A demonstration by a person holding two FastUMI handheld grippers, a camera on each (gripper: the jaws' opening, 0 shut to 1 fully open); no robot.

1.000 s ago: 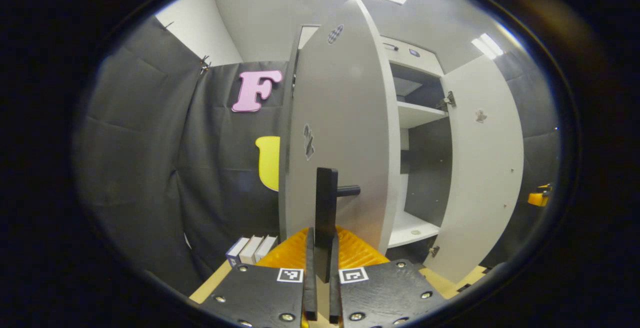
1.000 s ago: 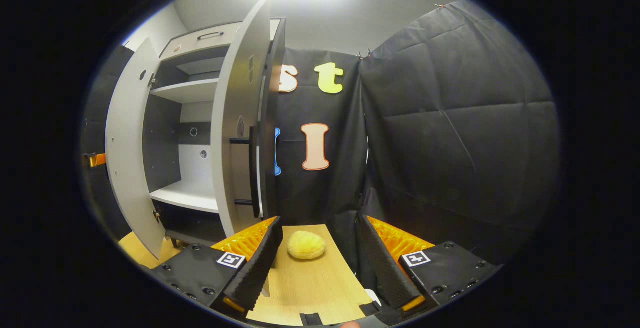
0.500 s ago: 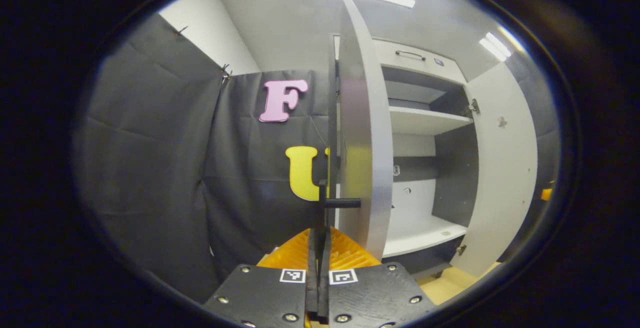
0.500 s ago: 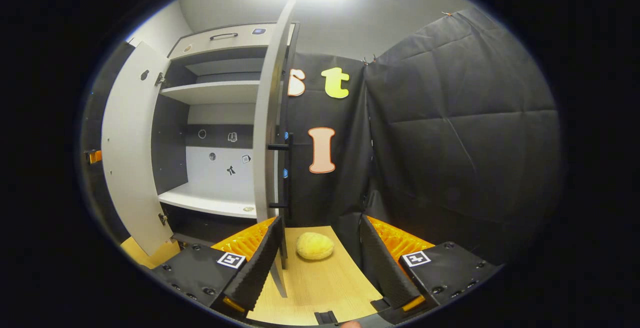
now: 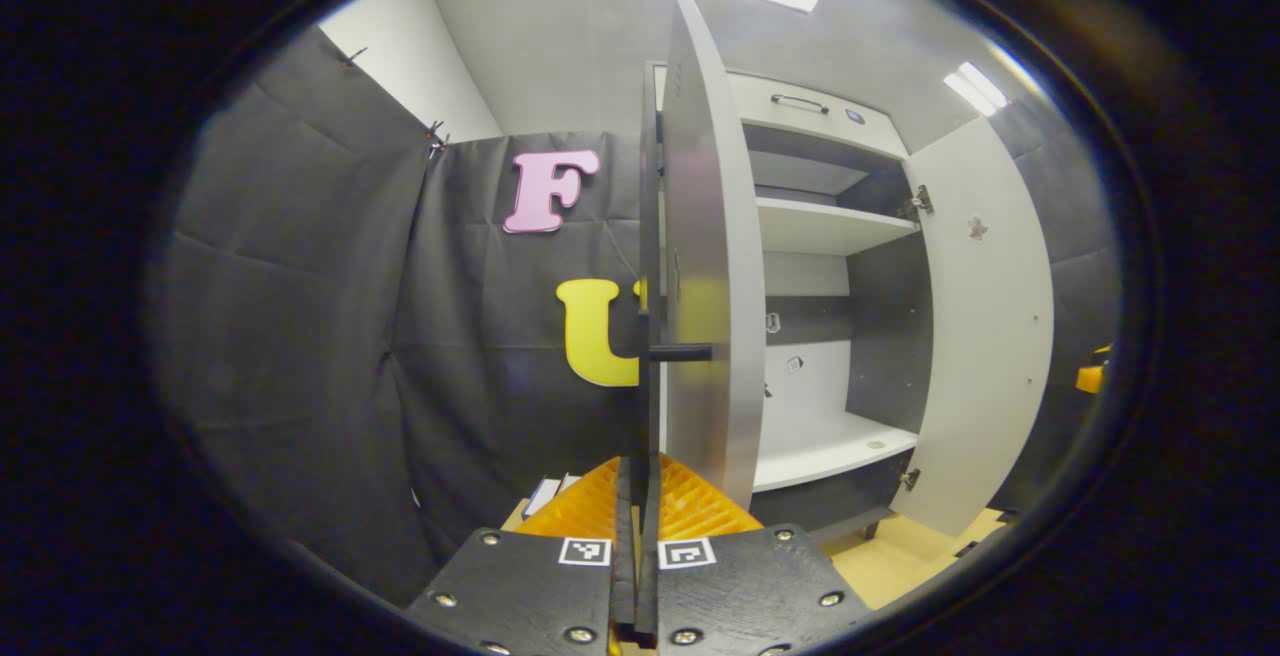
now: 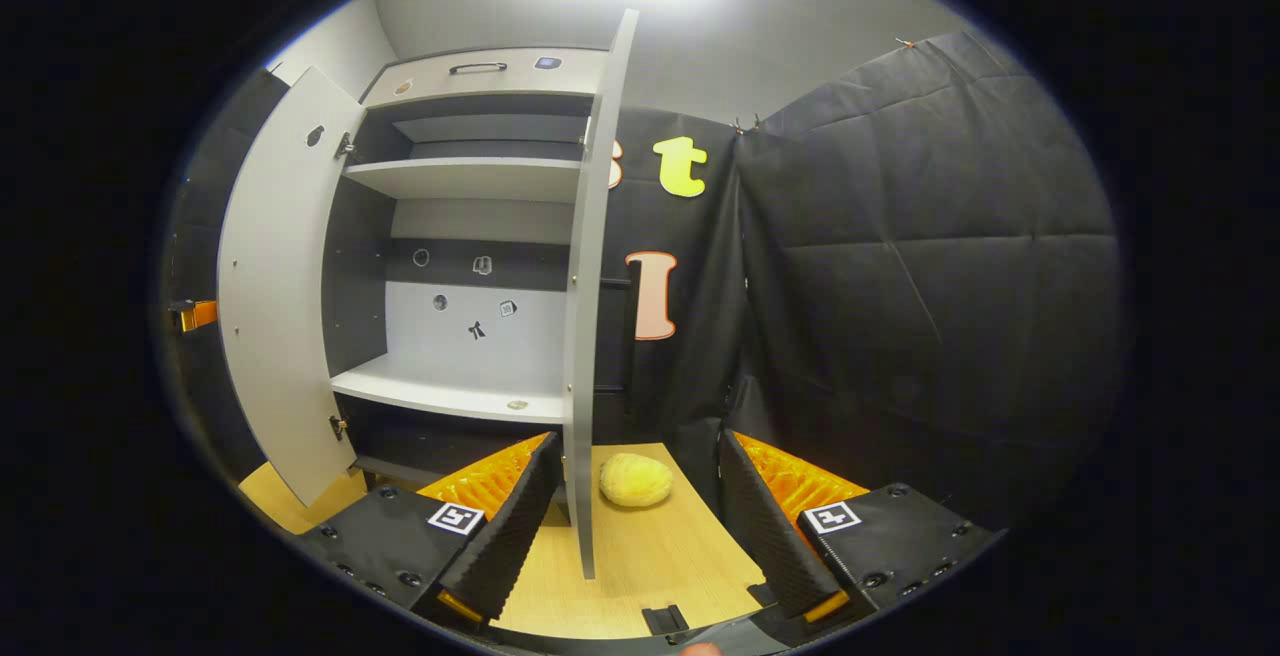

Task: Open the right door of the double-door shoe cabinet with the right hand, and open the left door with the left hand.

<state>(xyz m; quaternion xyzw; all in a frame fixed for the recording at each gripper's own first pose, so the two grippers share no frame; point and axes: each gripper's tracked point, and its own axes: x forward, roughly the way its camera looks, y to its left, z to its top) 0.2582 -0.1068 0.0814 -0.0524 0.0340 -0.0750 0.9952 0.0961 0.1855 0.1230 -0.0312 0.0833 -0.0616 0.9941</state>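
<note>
Grey, stiff left door swings lightly; your left gripper clamps its bar handle, right gripper gapes wide.

I could not make out the small stickers on the cabinet's back panel; the left door hid its own handle's lower part.

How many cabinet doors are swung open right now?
2. The left door stands edge-on beside the left gripper, which grips its handle. The right door is swung wide on the far side. No other doors visible.
</note>
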